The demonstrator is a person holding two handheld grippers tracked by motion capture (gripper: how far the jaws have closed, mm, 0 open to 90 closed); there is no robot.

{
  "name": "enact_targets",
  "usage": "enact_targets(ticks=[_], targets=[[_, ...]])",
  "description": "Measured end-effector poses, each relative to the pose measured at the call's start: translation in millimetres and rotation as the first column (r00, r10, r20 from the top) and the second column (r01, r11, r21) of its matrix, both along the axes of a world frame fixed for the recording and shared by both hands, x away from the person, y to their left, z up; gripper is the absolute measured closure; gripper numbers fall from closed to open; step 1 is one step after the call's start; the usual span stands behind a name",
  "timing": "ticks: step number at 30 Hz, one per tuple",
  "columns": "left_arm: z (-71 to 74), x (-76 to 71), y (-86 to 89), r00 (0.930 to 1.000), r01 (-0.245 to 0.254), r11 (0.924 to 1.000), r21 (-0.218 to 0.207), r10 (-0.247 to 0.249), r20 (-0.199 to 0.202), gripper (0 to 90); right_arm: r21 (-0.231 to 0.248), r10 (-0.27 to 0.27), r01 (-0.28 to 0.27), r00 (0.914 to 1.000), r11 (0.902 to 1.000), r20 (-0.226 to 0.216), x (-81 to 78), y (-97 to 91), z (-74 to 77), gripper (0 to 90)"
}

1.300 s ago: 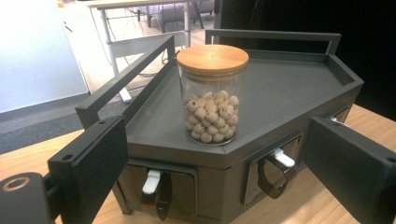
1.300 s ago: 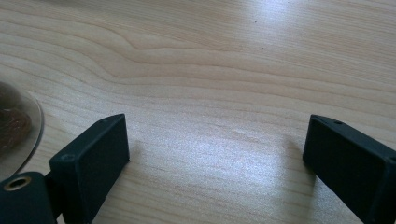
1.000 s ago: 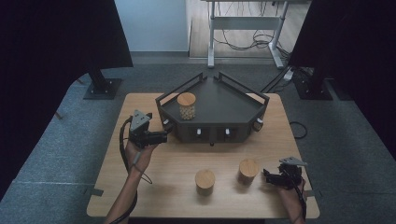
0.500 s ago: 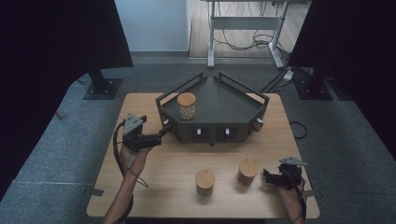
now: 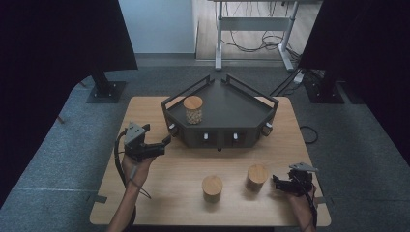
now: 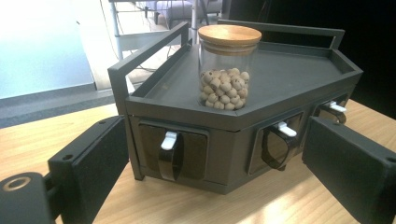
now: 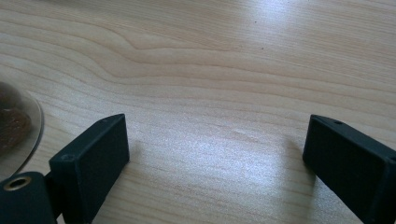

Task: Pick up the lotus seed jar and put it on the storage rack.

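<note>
We see a wooden counter (image 5: 164, 203) with a dark angular organizer (image 5: 227, 104) standing at its far middle part. The organizer has a flat top with a raised rail and small drawers with white handles (image 6: 169, 139) along its front faces. On its top, near the left corner, stands a glass jar (image 5: 193, 109) with a wooden lid; in the left gripper view the jar (image 6: 227, 65) is upright and holds round beige balls in its lower half. Two more jars with wooden lids stand on the bare counter in front of the organizer: one jar near the middle (image 5: 212, 187) and another jar a little to the right (image 5: 256, 176), near each other but apart. The left tool (image 5: 162, 145) is held in the left hand (image 5: 135, 166) just beside the left front corner of the organizer, and it points toward it. Its jaws are spread wide and released, with nothing between them; in its own view the organizer front is seen between the two black jaws. The right tool (image 5: 276, 182) is low at the right near edge of the counter, just beside the right jar. Its jaws are also released and wide apart over bare wood, and in its own view the curved glass edge of a jar (image 7: 18, 126) appears at the left border.
</note>
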State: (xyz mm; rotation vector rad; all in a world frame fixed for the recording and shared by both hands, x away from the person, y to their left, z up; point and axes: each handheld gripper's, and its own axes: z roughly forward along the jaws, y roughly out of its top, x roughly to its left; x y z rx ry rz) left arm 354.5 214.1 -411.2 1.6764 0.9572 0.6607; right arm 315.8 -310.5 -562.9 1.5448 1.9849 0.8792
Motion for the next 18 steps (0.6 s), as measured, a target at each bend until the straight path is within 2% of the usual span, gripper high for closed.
enact_targets(ticks=[10, 18], targets=[[-0.1, -11.9, 0.3, 0.9999, 0.008, 0.9999, 0.006, -0.008, 0.011, 7.3, -0.001, 0.0, 0.0, 1.0, 1.0, 0.0, 0.0, -0.1, 0.0, 6.3], [-4.6, -22.1, 2.3, 0.9999, 0.012, 0.9998, 0.015, -0.012, 0.003, 7.3, -0.001, 0.0, 0.0, 1.0, 1.0, 0.0, 0.0, -0.1, 0.0, 6.3]])
